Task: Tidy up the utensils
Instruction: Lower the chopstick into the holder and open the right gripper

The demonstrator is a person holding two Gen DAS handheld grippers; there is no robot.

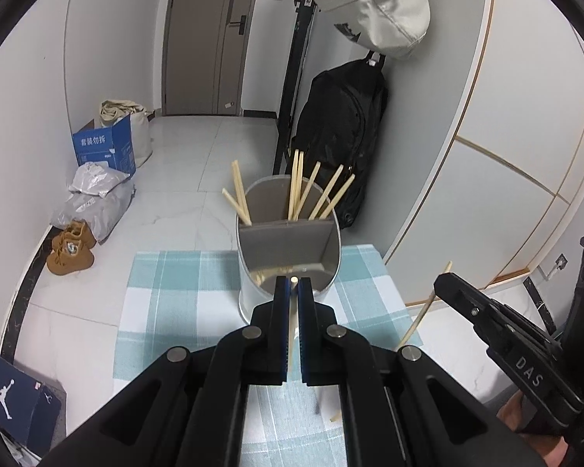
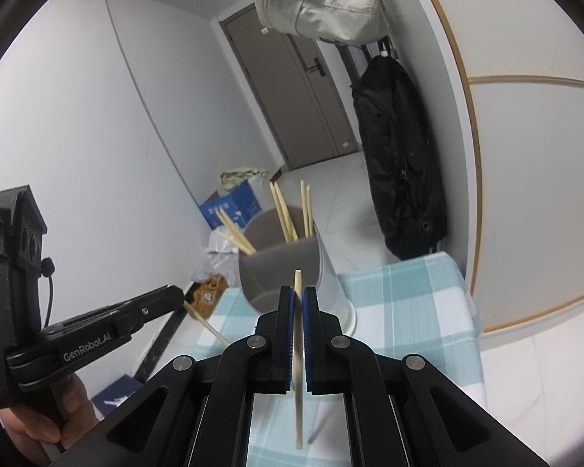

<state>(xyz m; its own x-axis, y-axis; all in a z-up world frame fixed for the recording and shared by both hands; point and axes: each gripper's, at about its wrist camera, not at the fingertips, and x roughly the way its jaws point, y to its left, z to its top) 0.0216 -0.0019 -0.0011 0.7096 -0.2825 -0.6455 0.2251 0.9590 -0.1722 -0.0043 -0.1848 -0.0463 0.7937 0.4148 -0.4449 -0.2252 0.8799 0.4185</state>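
Observation:
A grey utensil holder [image 1: 292,245] with a divider stands on the checked tablecloth [image 1: 167,295]; several wooden chopsticks [image 1: 296,190] lean in its far compartment. My left gripper [image 1: 293,284] is shut on a chopstick [image 1: 291,334], just before the holder's near compartment. My right gripper [image 2: 298,292] is shut on another chopstick [image 2: 298,369], held near upright before the holder [image 2: 284,272]. The right gripper also shows in the left wrist view [image 1: 444,284] with its chopstick [image 1: 420,315]; the left gripper shows in the right wrist view [image 2: 175,295].
The table ends just past the holder. Beyond are a tiled floor, a blue box [image 1: 105,148], bags, brown shoes [image 1: 70,253] and a black backpack [image 1: 342,132] hanging by the white wall on the right.

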